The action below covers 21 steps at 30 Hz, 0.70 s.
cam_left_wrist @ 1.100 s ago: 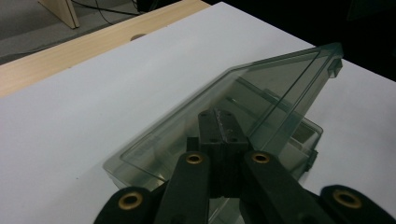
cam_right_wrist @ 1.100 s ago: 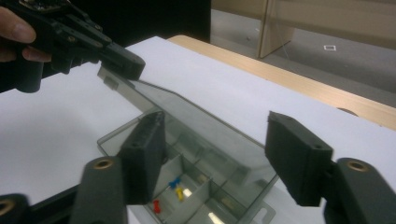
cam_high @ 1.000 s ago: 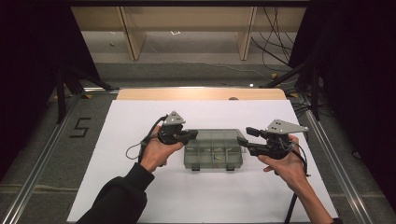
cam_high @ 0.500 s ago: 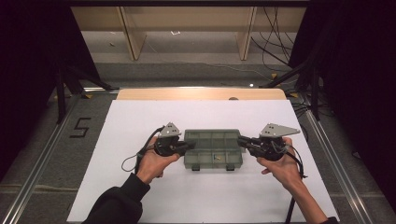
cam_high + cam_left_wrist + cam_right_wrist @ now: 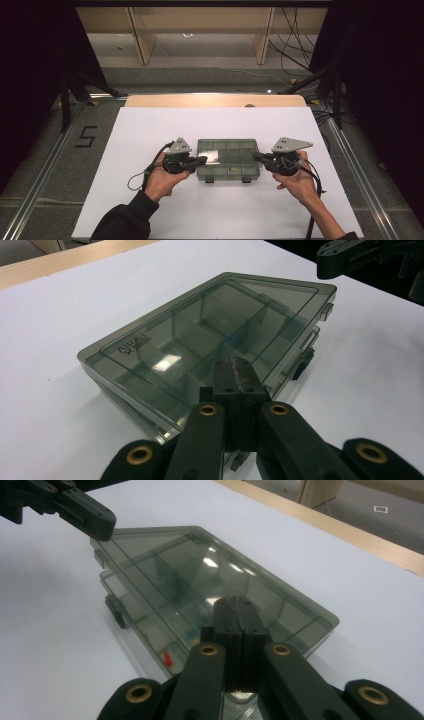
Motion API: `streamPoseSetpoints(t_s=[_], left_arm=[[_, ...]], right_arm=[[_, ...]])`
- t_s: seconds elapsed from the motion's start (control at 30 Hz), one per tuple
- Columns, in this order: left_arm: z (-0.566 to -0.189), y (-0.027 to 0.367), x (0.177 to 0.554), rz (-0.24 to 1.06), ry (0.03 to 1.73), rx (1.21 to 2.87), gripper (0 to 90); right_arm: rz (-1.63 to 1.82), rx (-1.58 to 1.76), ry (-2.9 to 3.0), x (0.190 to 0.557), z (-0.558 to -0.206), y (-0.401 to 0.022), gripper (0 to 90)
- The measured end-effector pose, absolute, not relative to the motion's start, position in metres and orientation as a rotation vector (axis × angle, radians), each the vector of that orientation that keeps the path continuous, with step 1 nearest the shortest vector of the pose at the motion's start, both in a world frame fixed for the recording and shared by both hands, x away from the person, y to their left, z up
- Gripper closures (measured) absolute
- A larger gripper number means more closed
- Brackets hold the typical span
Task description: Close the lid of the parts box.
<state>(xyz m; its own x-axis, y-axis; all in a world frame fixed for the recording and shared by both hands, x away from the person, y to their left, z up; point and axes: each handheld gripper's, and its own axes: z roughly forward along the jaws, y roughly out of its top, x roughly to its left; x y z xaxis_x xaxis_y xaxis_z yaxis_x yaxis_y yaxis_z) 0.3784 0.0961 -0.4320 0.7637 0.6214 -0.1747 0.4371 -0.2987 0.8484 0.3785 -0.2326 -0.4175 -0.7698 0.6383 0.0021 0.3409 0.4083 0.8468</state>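
Smoke-grey translucent plastic organiser box (image 5: 228,159) with a hinged lid and inner dividers lies flat on the white table sheet (image 5: 150,125), lid down, between my two hands. In the high view my left gripper (image 5: 202,160) points at its left end and my right gripper (image 5: 256,156) at its right end, each tip at the box's edge; whether they touch it I cannot tell from up there.

My left gripper view looks along my own pressed-together jaws — nothing between them — with their tip over the box's near end. It gives what the high view cannot: raised lettering (image 5: 133,344) moulded into the lid near one corner, upside down from this side and too faint for me to read. It also shows a dark latch (image 5: 303,363) on the long side, and the other gripper's black tip at the far corner.

My right gripper view shows my right jaws having just been closing, now pressed together with nothing pinched, over the opposite end. Through the wall here I see a small red piece (image 5: 167,658) and a bluish speck (image 5: 190,632) in the compartments, which the left gripper view does not give. A pale wooden strip (image 5: 215,100) edges the table's far side, and a dark "5" (image 5: 86,136) is marked on the grey floor to the left.
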Motion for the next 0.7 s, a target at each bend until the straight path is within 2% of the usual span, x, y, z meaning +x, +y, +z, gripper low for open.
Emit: streamPoseSetpoints(t_s=[0.7], left_arm=[[-0.448, 0.098, 0.375, 0.244, 0.805, 1.969, 89.8]], right_arm=[[1.226, 0.825, 2.392, 0.377, -0.439, -0.232, 90.0]])
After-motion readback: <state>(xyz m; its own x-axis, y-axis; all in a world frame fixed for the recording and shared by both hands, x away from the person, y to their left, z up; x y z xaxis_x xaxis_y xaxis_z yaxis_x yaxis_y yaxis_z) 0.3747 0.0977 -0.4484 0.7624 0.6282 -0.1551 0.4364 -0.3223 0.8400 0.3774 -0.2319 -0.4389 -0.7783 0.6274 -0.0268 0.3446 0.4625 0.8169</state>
